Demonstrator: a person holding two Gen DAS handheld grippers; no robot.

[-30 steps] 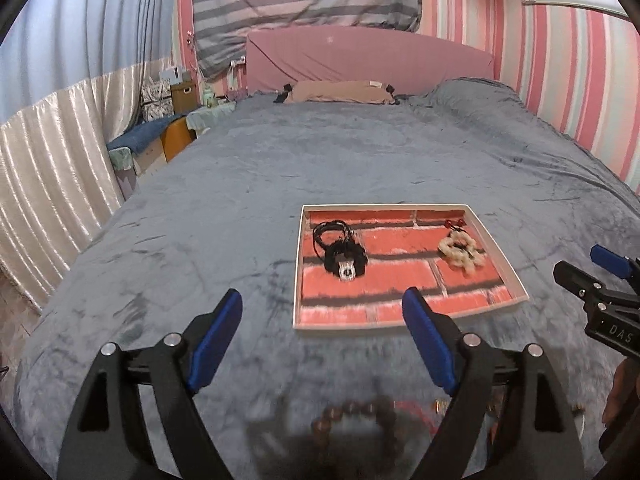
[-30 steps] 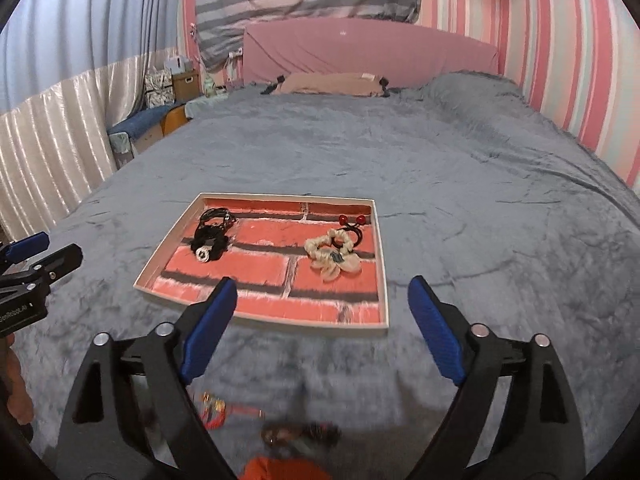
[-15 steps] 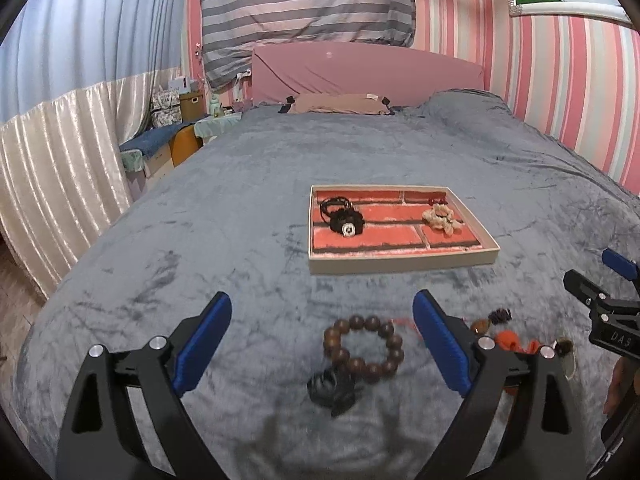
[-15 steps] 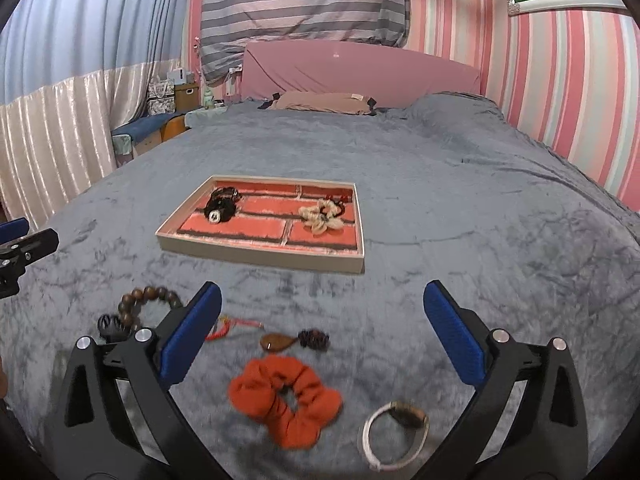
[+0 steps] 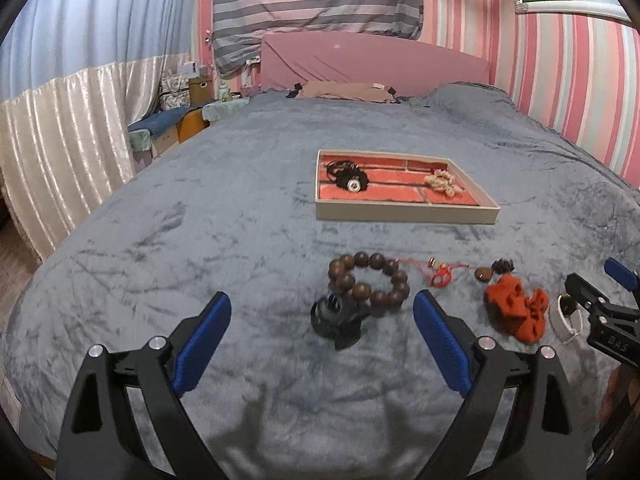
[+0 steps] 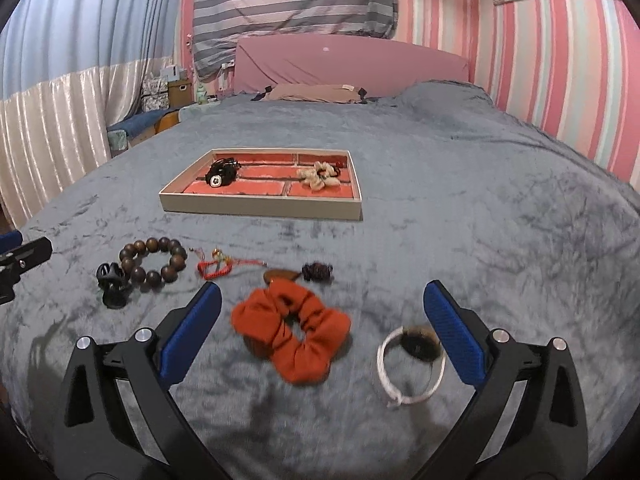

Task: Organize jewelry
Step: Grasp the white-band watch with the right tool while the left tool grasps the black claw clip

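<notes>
**Jewelry pieces loose on bedspread, tray part-filled, both tools empty**

Handling, judged: the orange scrunchie (image 6: pixel 294 336) is soft, light and compressible; a pinch across one gathered side of its ring should hold. The wooden bead bracelet (image 5: pixel 370 282) is hard, rounded and likely slippery; take it across the bead string, not on a single bead. The black claw clip (image 5: pixel 336 318) touching it may drag along.

Position: the scrunchie lies between the right gripper (image 6: pixel 320 330) fingers, nearer the left one; a white band with dark piece (image 6: pixel 412 364) sits by the right finger. Bracelet and clip lie just ahead of the left gripper (image 5: pixel 320 344). Both grippers stand spread wide, holding nothing. The brick-patterned tray (image 6: pixel 260 206) sits well ahead, holding a black piece and a beige scrunchie.
</notes>
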